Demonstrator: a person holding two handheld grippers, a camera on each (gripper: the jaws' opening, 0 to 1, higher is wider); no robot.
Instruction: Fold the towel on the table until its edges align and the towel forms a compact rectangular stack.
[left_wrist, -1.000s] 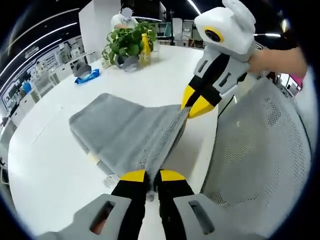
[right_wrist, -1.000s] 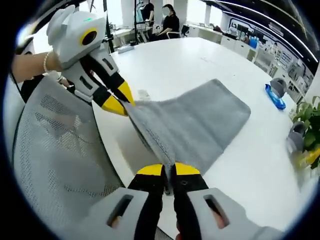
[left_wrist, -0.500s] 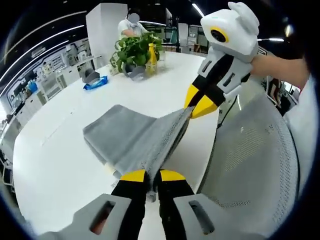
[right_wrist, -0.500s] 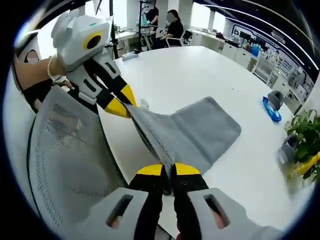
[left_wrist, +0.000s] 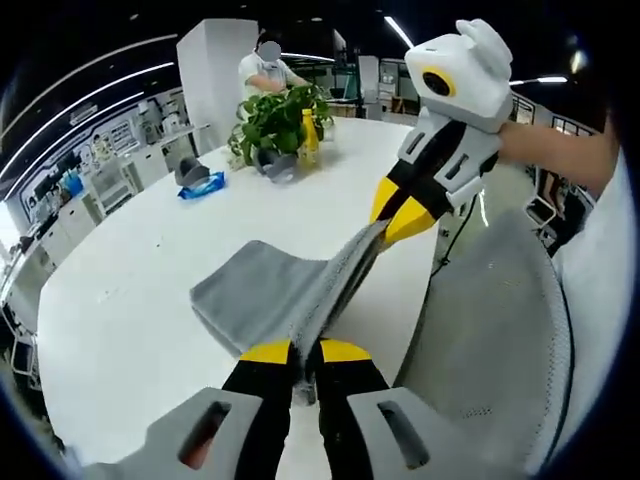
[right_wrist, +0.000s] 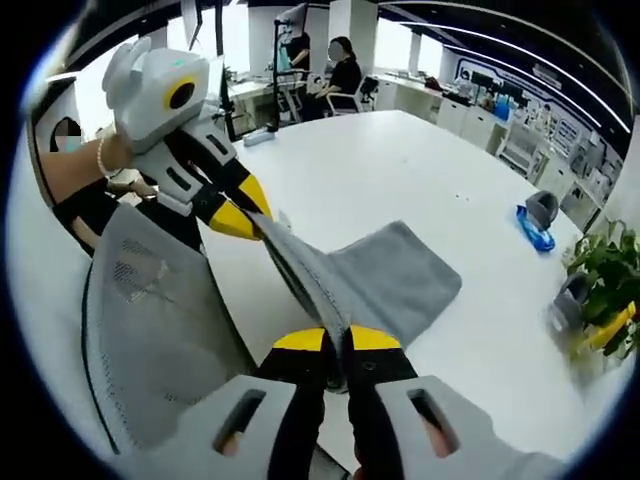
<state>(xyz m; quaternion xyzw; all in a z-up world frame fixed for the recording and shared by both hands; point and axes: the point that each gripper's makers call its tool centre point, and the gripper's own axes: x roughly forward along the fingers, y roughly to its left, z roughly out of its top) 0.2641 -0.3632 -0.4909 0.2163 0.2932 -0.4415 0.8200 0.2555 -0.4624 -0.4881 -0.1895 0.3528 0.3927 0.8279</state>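
Gripping grey towel (left_wrist: 262, 290) edge – left gripper (left_wrist: 296, 351), right gripper (right_wrist: 336, 339), both fingers closed, lifted off table (left_wrist: 120, 260).

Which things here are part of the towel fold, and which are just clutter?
Part of the job:
- grey towel, near edge lifted off the table
- left gripper, shut on the towel
- right gripper, shut on the towel

Just lying about:
- potted plant
- yellow bottle beside the plant
- blue packet
- mesh chair back at the table's edge

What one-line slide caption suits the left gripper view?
Two hand-held grippers stretch one edge of a grey terry towel above a white round table.
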